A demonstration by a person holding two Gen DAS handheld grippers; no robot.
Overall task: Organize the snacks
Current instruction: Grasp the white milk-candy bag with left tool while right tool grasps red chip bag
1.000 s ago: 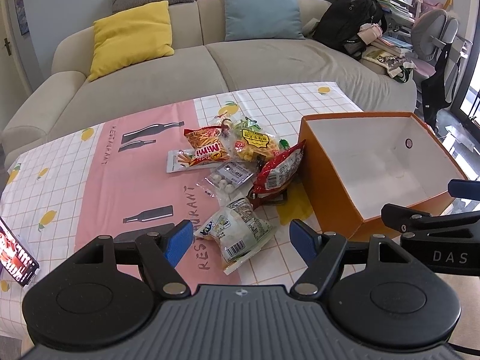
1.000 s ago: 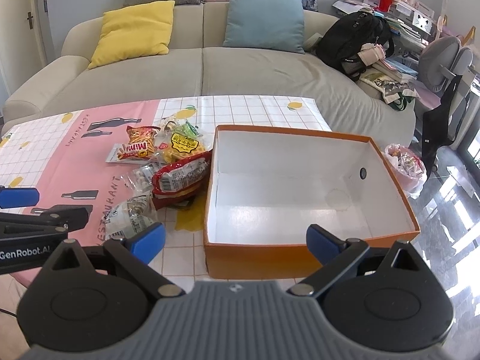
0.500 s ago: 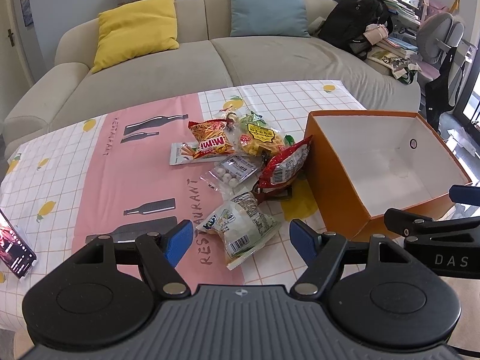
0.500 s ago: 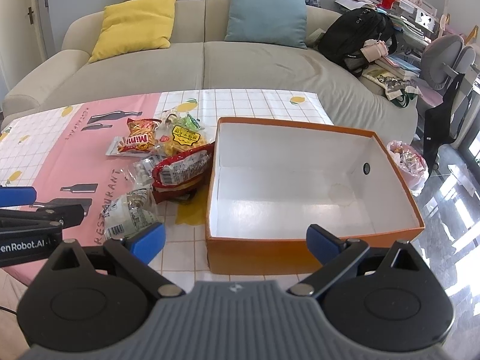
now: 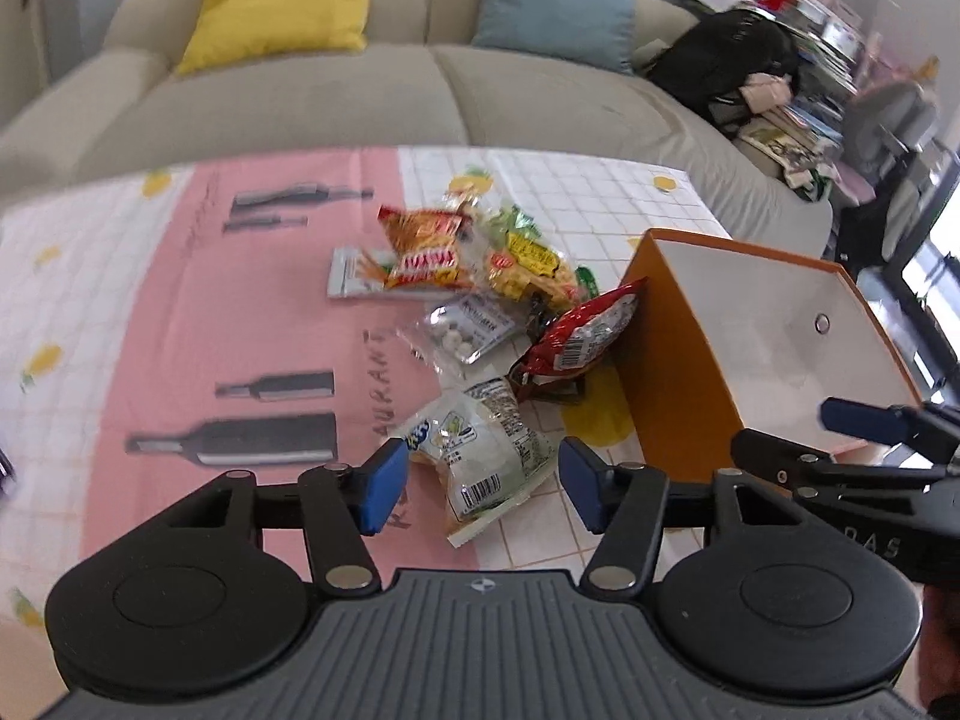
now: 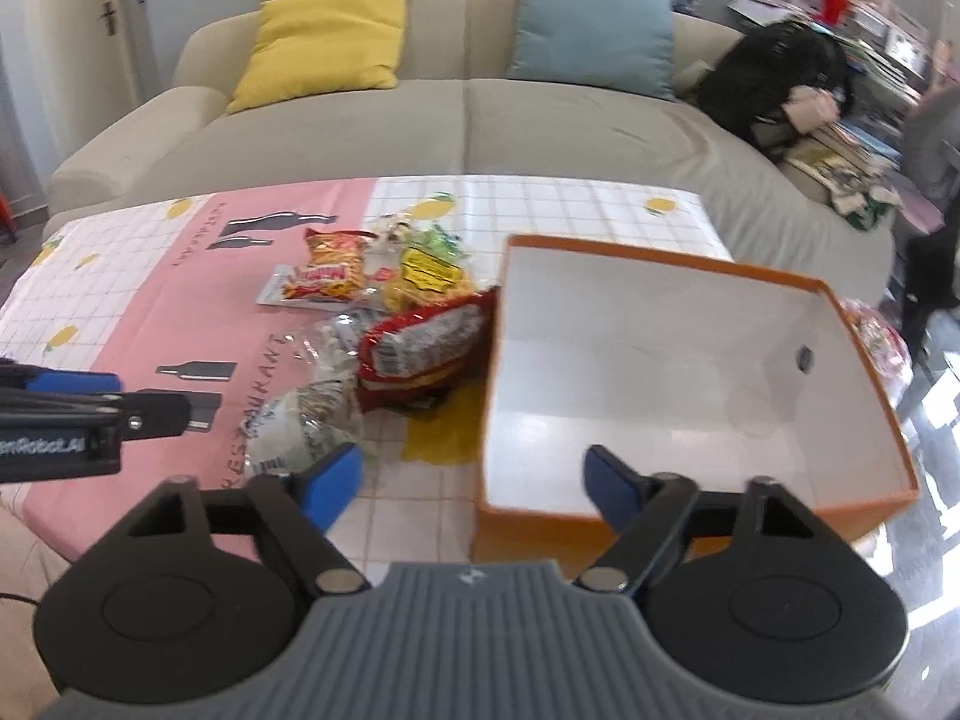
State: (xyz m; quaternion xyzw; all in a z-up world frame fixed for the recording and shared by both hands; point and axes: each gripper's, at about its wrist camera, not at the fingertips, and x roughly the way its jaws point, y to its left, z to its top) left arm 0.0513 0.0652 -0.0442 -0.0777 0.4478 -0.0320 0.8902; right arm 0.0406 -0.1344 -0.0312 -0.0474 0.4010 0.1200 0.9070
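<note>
In the left wrist view, a table (image 5: 120, 312) with a pink and white cloth fills the left and middle of the frame. Near the middle lies a pile of snack bags. At the top of the pile is a red and orange bag (image 5: 429, 249) on a flat pale packet (image 5: 354, 273). Just right of it is a yellow and green bag (image 5: 528, 264). Below those is a clear bag of white balls (image 5: 462, 330), and to its right a red bag (image 5: 579, 333) leans on the orange box (image 5: 678, 372). The box sits at the right, open on top, white inside, with nothing in it.

At the bottom middle, the left gripper (image 5: 480, 480) is part way open and its jaws have just been closing. A white snack bag (image 5: 480, 450) lies between the blue tips, but they do not squeeze it.

In the right wrist view, the same pile is left of the middle and the box is on the right. The right gripper (image 6: 474, 480) at the bottom is part way open too, jaws just closing, holding nothing. Its left tip is next to the white bag and its right tip is over the box's near edge.

Behind the table is a sofa (image 6: 456, 120) with a yellow pillow (image 6: 327, 42) and a blue pillow (image 6: 591, 24).
</note>
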